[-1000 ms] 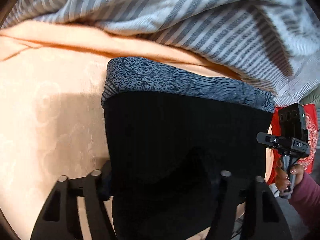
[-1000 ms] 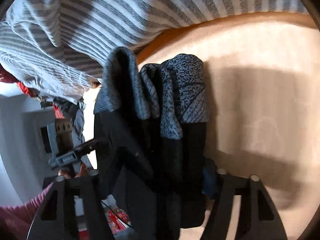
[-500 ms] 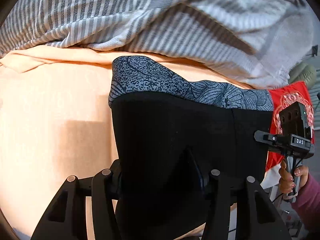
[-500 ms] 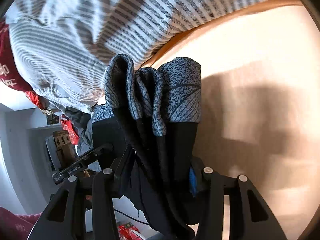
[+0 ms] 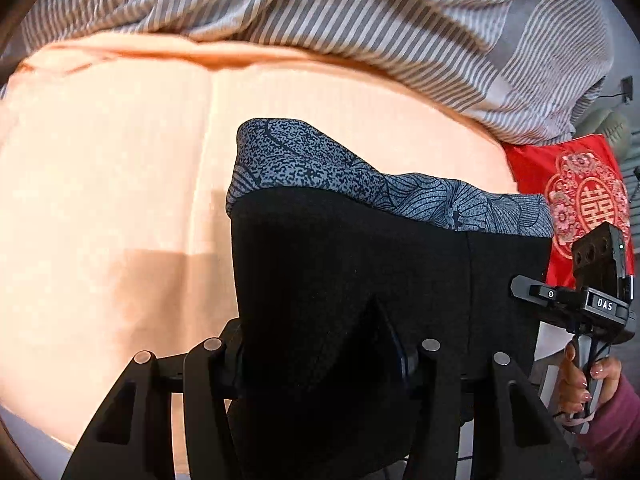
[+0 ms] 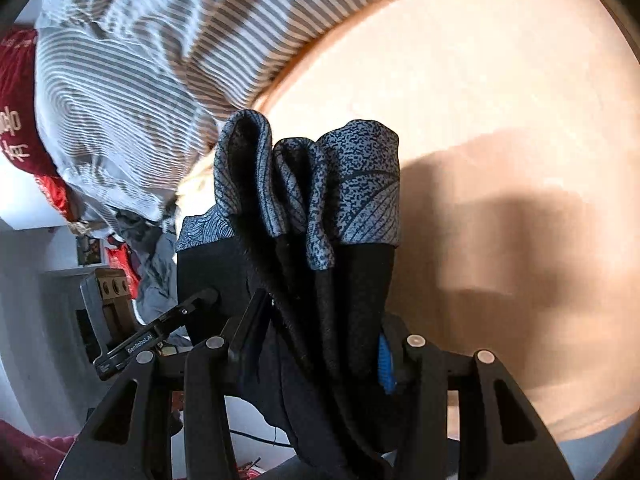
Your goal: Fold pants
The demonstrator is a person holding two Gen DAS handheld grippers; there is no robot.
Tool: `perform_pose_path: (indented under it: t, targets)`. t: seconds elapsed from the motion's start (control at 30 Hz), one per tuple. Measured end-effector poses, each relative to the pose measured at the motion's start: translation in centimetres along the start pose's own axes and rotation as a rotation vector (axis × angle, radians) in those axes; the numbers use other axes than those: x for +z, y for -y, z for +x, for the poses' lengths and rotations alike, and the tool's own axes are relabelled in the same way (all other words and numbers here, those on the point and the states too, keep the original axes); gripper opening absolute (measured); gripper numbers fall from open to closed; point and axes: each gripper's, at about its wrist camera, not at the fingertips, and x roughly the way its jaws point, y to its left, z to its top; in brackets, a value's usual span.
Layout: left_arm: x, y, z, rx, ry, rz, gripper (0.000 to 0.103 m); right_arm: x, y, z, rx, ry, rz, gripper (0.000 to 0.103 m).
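Observation:
Black pants (image 5: 360,272) with a blue-grey patterned waistband (image 5: 352,176) hang off the peach bed sheet (image 5: 100,200), held between both grippers. My left gripper (image 5: 320,356) is shut on the black cloth, which drapes over its fingers and hides the tips. In the right wrist view the pants (image 6: 360,288) hang bunched in folds, waistband (image 6: 360,184) uppermost, and my right gripper (image 6: 312,344) is shut on them. The right gripper's body (image 5: 592,292) shows at the pants' right edge, held by a hand (image 5: 580,380). The left gripper's body (image 6: 132,340) appears at the left.
A grey-and-white striped duvet (image 5: 360,12) lies bunched along the far side of the bed. A red embroidered cushion (image 5: 580,188) sits at the right. The pants cast a shadow on the sheet (image 6: 520,80). White furniture and clutter (image 6: 88,264) stand beyond the bed's edge.
Both grippers have carried the pants back from the striped duvet and a little upward. More peach sheet shows beyond the waistband, and the red cushion has come into the left view.

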Motion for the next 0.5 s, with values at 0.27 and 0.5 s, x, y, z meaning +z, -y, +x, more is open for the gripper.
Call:
perform_pose_path:
  t: [0.27,0.5]
  targets:
    - [-2.2,-0.4,2.3,0.085,0.07,-0.04,0.066,1.4,2.3,1.7,-0.008,-0.046,-0.047,0.057]
    - [-2.8,-0.4,0.0,0.216,0.081,-0.07,0.074,0.5,1.9,0.4,-0.144,-0.026,-0.032,0.068]
